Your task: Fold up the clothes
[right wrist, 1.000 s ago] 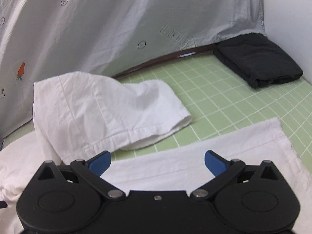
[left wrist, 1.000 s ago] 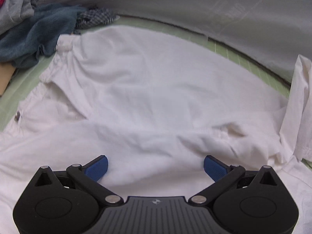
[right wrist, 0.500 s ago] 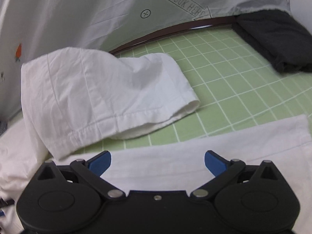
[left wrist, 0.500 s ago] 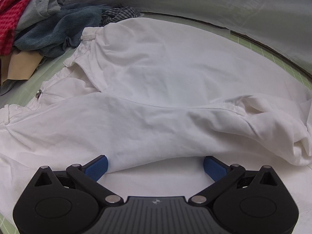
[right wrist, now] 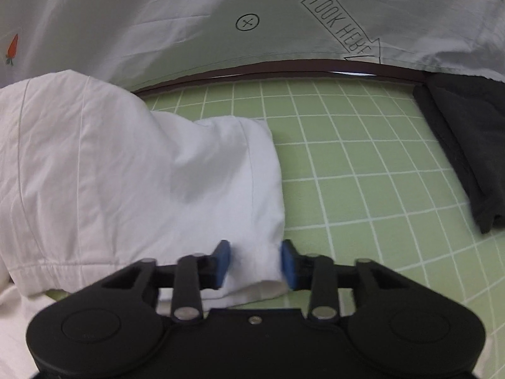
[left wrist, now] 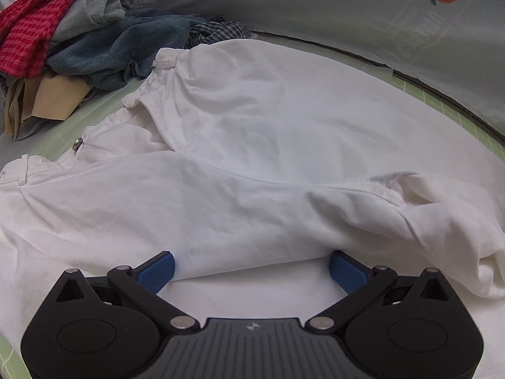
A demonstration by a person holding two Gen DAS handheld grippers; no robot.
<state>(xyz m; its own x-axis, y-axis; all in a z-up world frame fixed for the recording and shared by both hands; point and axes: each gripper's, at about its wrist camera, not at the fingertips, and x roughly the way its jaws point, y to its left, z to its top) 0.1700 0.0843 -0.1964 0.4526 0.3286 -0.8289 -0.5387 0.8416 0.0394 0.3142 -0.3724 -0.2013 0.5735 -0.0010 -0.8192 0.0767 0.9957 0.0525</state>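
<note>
White trousers [left wrist: 284,120] lie spread on the green grid mat, waistband and button at the left. One leg is folded across them toward the right. My left gripper [left wrist: 252,268] is open, its blue pads [left wrist: 156,271] wide apart at the near edge of that folded leg. In the right wrist view the trouser leg end [right wrist: 195,173] rests on the mat [right wrist: 363,164]. My right gripper [right wrist: 255,263] is closing around the hem corner. The cloth lies flat and unpinched between the narrowed pads [right wrist: 222,262].
A heap of clothes [left wrist: 79,41], red checked, grey, blue and tan, lies at the back left. A folded dark garment [right wrist: 467,145] sits at the right of the mat. A grey printed sheet [right wrist: 221,15] hangs behind the mat's dark rear edge.
My right gripper moved onto the hem corner of the trouser leg and its jaws went from wide open to narrow. The left view tilted, bringing more of the clothes heap into view.
</note>
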